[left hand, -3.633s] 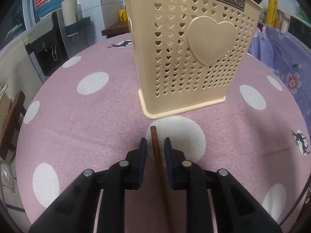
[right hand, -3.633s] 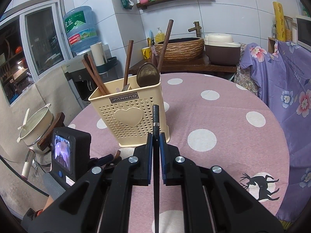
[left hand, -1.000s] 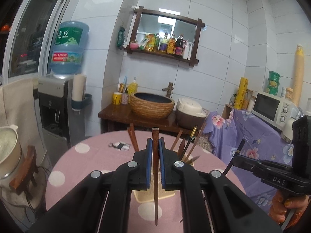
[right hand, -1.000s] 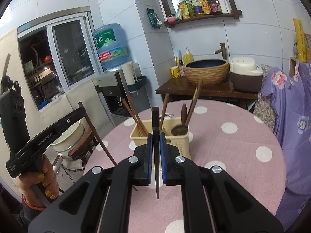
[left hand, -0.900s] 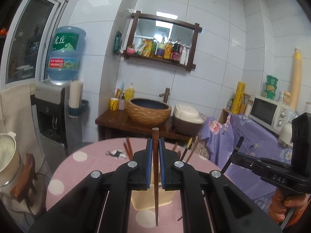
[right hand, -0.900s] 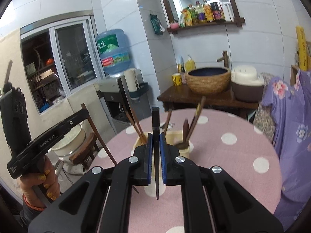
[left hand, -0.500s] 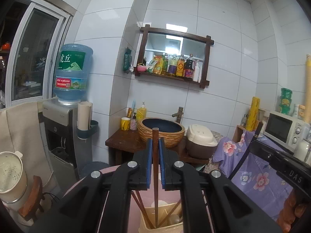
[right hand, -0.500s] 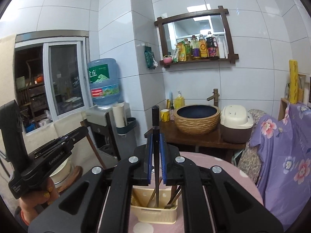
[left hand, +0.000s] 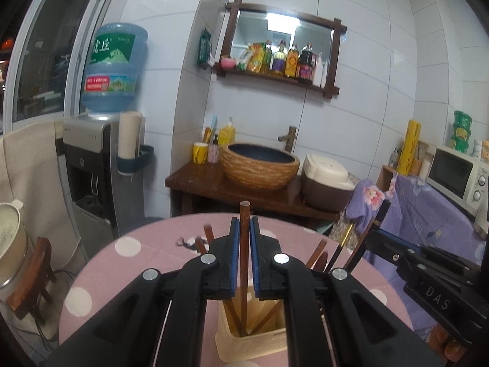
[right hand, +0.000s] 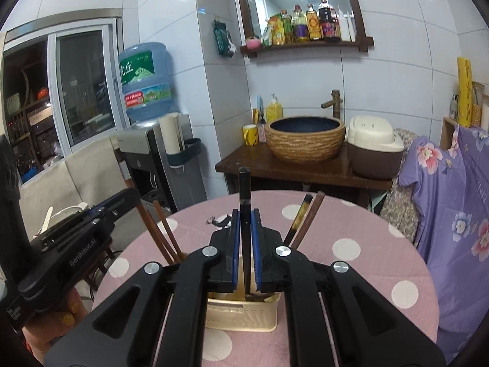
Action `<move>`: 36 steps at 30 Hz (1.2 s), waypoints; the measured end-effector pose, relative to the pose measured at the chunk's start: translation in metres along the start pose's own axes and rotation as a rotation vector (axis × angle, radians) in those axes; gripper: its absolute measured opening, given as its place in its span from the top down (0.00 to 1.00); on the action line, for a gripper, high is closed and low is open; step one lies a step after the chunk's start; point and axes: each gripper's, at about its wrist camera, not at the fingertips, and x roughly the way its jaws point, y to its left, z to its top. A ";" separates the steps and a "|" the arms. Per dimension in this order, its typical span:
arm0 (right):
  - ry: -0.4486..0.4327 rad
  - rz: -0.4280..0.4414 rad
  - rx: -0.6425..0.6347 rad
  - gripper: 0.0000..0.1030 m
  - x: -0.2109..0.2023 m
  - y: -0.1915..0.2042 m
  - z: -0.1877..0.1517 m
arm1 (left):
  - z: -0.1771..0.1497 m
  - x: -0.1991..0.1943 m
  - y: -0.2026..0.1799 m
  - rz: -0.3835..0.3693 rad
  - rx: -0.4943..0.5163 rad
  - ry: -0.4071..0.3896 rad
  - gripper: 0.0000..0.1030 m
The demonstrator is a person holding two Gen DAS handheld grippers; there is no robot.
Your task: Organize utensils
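The left gripper (left hand: 244,226) is clenched on a reddish-brown wooden chopstick (left hand: 244,263), held upright between its blue pads, the lower end reaching down into the open top of the cream plastic utensil holder (left hand: 244,344) just below. The right gripper (right hand: 244,217) grasps a black chopstick with a silver band (right hand: 244,211) the same way, its tip dipping towards the holder's rim. More brown wooden chopsticks (right hand: 160,232) and a dark wooden spoon lean inside the holder. It stands on the round surface covered by a pink cloth with white dots (right hand: 360,244). Beyond are a woven-look basin (right hand: 304,139) and a water dispenser (left hand: 91,165).
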 end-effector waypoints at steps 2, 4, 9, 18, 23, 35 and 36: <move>0.014 -0.001 -0.003 0.92 0.005 0.000 -0.007 | -0.006 0.006 0.002 0.007 -0.005 0.018 0.92; 0.028 -0.008 0.004 0.92 0.011 -0.002 -0.013 | -0.010 0.011 0.004 0.011 -0.006 0.029 0.92; 0.032 -0.016 0.023 0.92 0.016 -0.009 -0.021 | -0.015 0.011 0.002 0.012 0.013 0.030 0.92; -0.095 -0.041 -0.018 0.55 -0.016 -0.007 -0.034 | -0.024 -0.003 0.000 -0.016 0.020 0.016 0.69; -0.140 -0.058 -0.023 0.35 -0.041 -0.013 -0.050 | -0.035 -0.027 -0.003 -0.028 0.054 -0.022 0.47; -0.120 -0.183 0.030 0.05 -0.092 -0.039 -0.132 | -0.108 -0.095 0.010 -0.003 0.052 -0.077 0.05; -0.099 -0.194 0.016 0.05 -0.091 -0.038 -0.139 | -0.114 -0.101 0.010 0.004 0.056 -0.079 0.05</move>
